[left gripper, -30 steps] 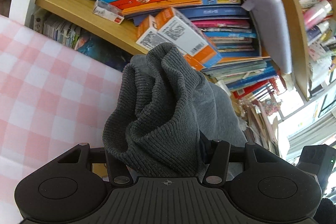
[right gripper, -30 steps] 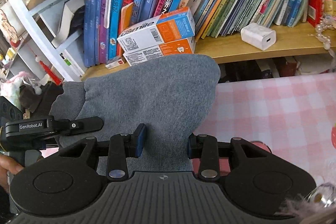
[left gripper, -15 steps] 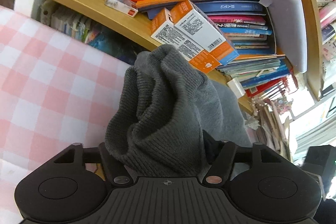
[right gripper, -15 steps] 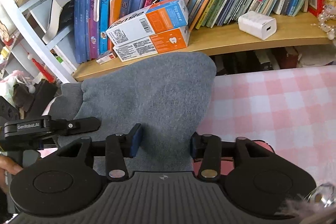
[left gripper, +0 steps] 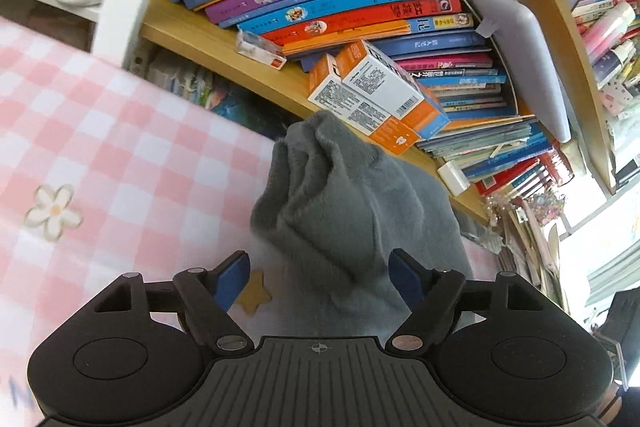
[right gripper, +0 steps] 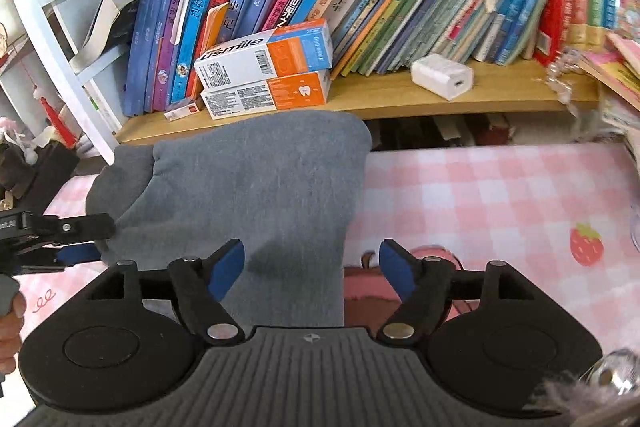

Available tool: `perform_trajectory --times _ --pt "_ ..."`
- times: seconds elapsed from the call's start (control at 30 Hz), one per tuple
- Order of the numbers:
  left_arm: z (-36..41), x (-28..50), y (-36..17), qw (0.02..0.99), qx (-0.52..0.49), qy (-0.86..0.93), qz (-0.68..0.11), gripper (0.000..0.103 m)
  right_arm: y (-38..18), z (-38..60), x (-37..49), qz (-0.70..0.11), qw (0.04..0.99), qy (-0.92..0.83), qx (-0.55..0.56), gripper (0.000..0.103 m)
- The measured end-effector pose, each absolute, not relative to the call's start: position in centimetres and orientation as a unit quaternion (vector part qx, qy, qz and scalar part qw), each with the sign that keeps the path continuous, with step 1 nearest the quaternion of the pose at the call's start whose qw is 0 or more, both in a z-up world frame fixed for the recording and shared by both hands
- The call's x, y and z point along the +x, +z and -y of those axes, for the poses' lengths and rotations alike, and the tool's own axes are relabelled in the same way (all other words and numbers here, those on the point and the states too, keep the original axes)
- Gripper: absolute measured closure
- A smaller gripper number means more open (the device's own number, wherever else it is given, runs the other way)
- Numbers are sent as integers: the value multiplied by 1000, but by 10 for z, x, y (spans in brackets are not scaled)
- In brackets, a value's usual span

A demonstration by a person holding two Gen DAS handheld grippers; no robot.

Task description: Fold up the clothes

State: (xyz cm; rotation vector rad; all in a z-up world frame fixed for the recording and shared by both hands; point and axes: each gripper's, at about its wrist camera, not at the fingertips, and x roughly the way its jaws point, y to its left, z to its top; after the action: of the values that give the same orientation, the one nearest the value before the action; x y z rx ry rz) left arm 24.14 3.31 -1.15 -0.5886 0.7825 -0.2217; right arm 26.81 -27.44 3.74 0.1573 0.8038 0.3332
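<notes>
A grey knit garment (left gripper: 344, 211) lies on the pink checked tablecloth (left gripper: 104, 147), its ribbed end bunched toward the bookshelf. My left gripper (left gripper: 320, 277) is open, its blue-padded jaws spread on either side of the bunched cloth. In the right wrist view the garment (right gripper: 256, 187) lies flat and folded. My right gripper (right gripper: 312, 267) is open just above its near edge. The left gripper also shows in that view (right gripper: 80, 243), at the garment's left end.
A wooden bookshelf (right gripper: 392, 95) full of books stands right behind the table. Two orange and white boxes (right gripper: 268, 71) and a white charger (right gripper: 442, 75) sit on its ledge. A strawberry print (right gripper: 586, 243) marks the cloth at right.
Both grippers opened and let go of the garment. The left gripper pulled back, and the cloth that it held bunched up dropped onto the table. The right gripper's jaws widened.
</notes>
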Motion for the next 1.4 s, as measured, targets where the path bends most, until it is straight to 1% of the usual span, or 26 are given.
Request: perform_trajectory --times 0.13,0.3,0.4,0.5,0.67,0.87,1.03,1.13,1.4 --pt "-20 218 -8 887 -256 -75 -377 24 39 271 244 -391 907 140 71 27" --pt "-1 195 -4 896 -217 -49 -384 24 43 260 213 -379 918 105 46 21" --pt "12 179 -1 906 -182 -35 -381 16 43 255 194 -370 924 93 30 19" --pt "25 162 3 916 -144 -19 -373 13 41 251 177 -363 928 82 16 16" --pt "38 140 5 915 -143 -11 -377 11 37 245 148 -343 937 67 -20 10" --pt "49 119 4 918 -123 -7 -376 11 30 245 117 -339 939 50 -37 9" --pt "58 109 9 930 -80 -13 -358 10 34 243 105 -331 942 42 -43 6" --pt "59 104 12 933 -79 -10 -350 6 37 242 101 -325 944 43 -45 5" --pt "61 94 17 938 -60 -3 -340 1 42 240 93 -322 945 45 -49 2"
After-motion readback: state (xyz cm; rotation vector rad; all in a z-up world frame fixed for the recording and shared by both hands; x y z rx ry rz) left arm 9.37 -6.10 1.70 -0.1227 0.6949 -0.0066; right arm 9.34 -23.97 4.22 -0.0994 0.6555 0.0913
